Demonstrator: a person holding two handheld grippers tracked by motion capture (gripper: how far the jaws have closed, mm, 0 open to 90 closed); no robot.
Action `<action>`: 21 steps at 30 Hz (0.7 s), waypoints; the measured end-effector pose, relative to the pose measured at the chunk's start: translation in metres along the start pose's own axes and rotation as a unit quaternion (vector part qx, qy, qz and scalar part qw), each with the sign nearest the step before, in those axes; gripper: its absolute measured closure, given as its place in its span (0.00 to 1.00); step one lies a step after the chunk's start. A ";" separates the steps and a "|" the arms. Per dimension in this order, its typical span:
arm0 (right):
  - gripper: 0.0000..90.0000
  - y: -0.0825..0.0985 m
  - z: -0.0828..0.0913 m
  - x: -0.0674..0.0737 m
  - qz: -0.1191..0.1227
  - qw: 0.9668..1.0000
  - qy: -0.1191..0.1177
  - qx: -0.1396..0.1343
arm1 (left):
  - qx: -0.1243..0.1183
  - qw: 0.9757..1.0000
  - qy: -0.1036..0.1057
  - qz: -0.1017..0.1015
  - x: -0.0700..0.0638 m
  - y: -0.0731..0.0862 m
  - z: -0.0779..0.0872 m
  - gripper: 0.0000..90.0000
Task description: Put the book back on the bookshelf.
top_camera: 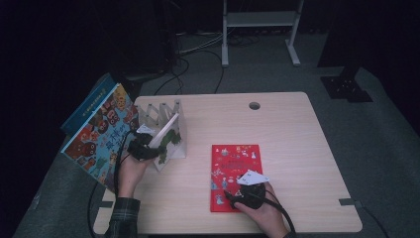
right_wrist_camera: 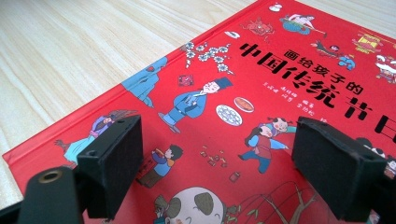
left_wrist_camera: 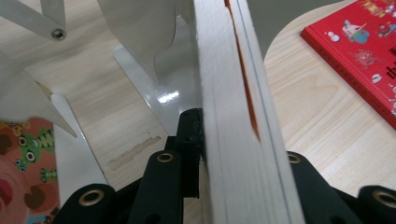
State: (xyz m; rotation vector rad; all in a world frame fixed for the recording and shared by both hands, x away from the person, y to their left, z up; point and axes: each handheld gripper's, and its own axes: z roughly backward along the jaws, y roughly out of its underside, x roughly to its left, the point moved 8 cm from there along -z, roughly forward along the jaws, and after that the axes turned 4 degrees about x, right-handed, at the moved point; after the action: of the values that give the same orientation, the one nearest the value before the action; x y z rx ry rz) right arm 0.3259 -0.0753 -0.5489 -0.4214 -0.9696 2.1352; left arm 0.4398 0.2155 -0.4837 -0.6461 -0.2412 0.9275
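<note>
A white metal book rack [top_camera: 159, 113] stands at the table's left. A thin book [top_camera: 167, 133] with a green picture on its cover leans upright in the rack. My left gripper [top_camera: 147, 149] is shut on it from the near side. In the left gripper view the book's white page edge [left_wrist_camera: 233, 93] runs up between the jaws, with the left pad [left_wrist_camera: 190, 133] against it and the rack's plates [left_wrist_camera: 140, 32] behind. A red picture book [top_camera: 236, 158] lies flat near the front. My right gripper [top_camera: 238, 193] hovers over its near end, open, with the cover [right_wrist_camera: 261, 70] under both pads.
A large colourful picture book [top_camera: 96, 136] leans at the table's left edge, with a blue book [top_camera: 84, 106] behind it. A cable hole [top_camera: 254, 105] sits near the table's far edge. A white stand [top_camera: 260, 29] and cables are on the floor beyond.
</note>
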 end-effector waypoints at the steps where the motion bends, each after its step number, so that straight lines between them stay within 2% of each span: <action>1: 0.17 0.000 0.000 0.000 0.000 1.000 0.000 0.000 | -0.004 1.000 0.002 -0.002 -0.001 0.000 0.000 0.79; 8: 0.17 0.000 0.000 0.000 0.000 1.000 0.000 0.000 | -0.016 1.000 0.007 -0.006 -0.005 0.002 0.010 0.74; 15: 0.17 0.000 0.000 0.000 0.000 1.000 0.000 0.000 | -0.011 1.000 -0.009 -0.024 -0.004 0.017 0.027 0.71; 21: 0.17 0.000 0.000 0.000 0.000 1.000 0.000 0.000 | -0.006 1.000 -0.010 -0.023 -0.003 0.031 0.037 0.71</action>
State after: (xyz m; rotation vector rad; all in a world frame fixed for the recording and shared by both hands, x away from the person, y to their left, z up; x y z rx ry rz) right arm 0.3259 -0.0753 -0.5489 -0.4218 -0.9696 2.1354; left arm 0.3999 0.2415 -0.4735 -0.6397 -0.2793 0.8886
